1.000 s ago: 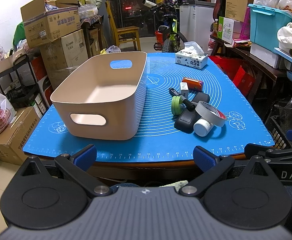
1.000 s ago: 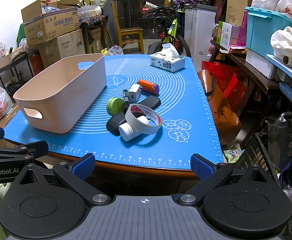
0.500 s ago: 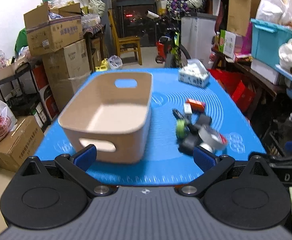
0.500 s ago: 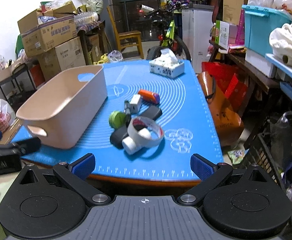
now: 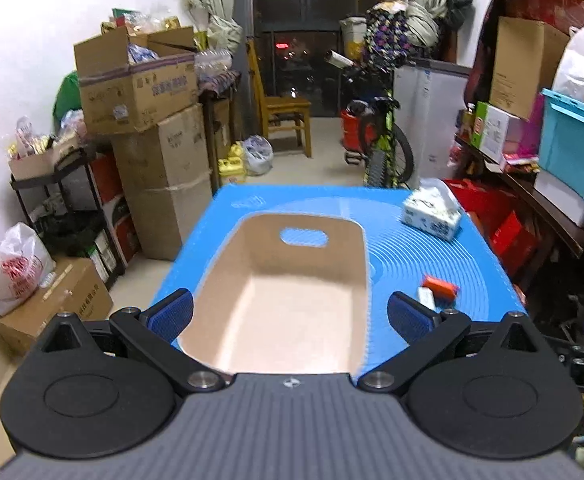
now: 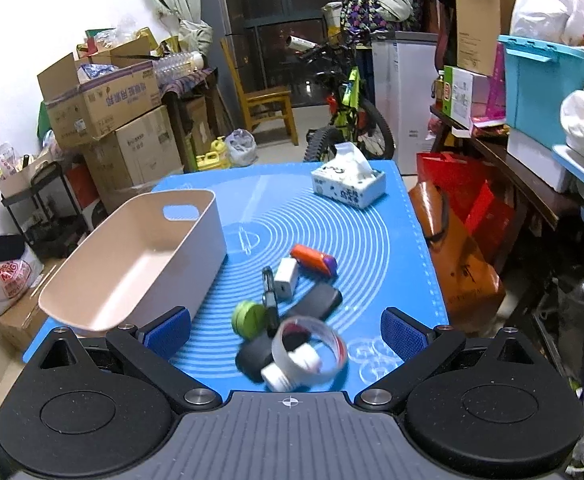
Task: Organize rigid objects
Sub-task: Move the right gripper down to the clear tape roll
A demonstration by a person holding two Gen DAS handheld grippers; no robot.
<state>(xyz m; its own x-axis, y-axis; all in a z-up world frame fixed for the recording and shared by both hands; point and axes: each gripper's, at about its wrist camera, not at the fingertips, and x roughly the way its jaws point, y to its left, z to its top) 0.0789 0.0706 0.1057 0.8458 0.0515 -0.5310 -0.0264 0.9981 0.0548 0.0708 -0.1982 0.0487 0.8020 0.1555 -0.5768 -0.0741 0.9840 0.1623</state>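
A beige plastic bin (image 5: 292, 300) (image 6: 140, 264) stands empty on the left of the blue mat (image 6: 331, 216). My left gripper (image 5: 290, 316) is open, above the bin's near end. To the bin's right lies a pile: an orange stapler (image 6: 313, 259) (image 5: 439, 286), a white adapter (image 6: 286, 283), a black marker (image 6: 268, 292), a green disc (image 6: 248, 318), a black case (image 6: 315, 302), a tape roll (image 6: 309, 346) over a white bottle (image 6: 288, 372). My right gripper (image 6: 286, 330) is open, above the pile's near end.
A tissue box (image 6: 347, 186) (image 5: 431, 214) sits at the far right of the mat. Stacked cardboard boxes (image 5: 148, 120) stand to the left of the table. A bicycle (image 6: 347, 120), a chair (image 6: 268, 108) and cluttered shelves (image 6: 531, 120) lie behind and to the right.
Both grippers have risen and moved forward over the table. The left now looks down into the bin; the right hangs over the pile. Jaws stay open.
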